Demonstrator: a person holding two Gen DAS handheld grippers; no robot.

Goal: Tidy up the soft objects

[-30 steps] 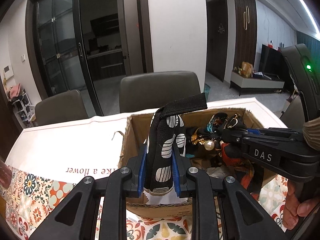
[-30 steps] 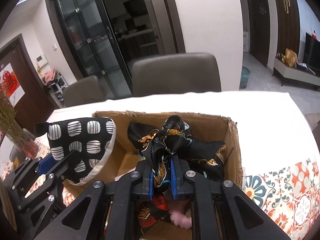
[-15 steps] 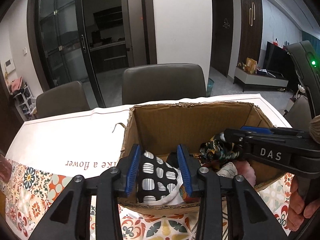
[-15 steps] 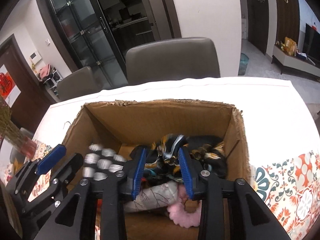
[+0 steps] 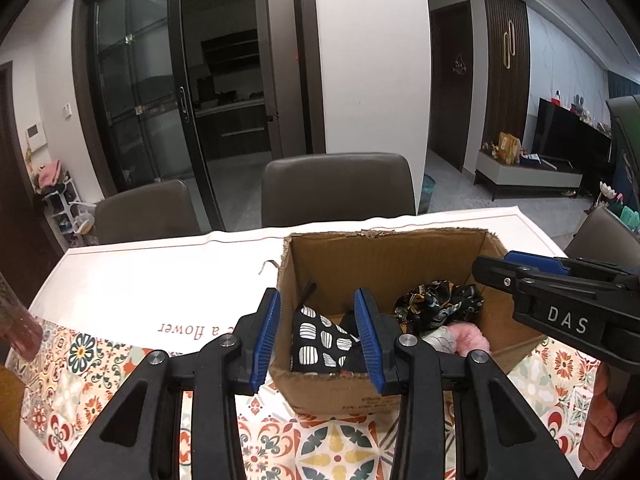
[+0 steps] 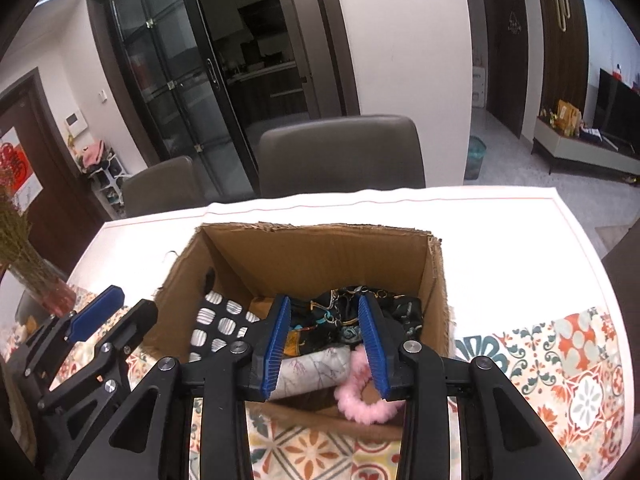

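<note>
Both grips have just been given up. The left gripper (image 5: 318,334) is held with its jaws partly apart and empty; the spotted black pouch (image 5: 320,340), clamped a second ago, now lies just beyond them inside the cardboard box (image 5: 384,256). The right gripper (image 6: 325,344) is likewise part-open and empty, the patterned scarf (image 6: 344,316) dropped ahead of its jaws, above a pink fluffy band (image 6: 356,398). Both items are judged stowed. The box stands on the desk (image 5: 168,276).
</note>
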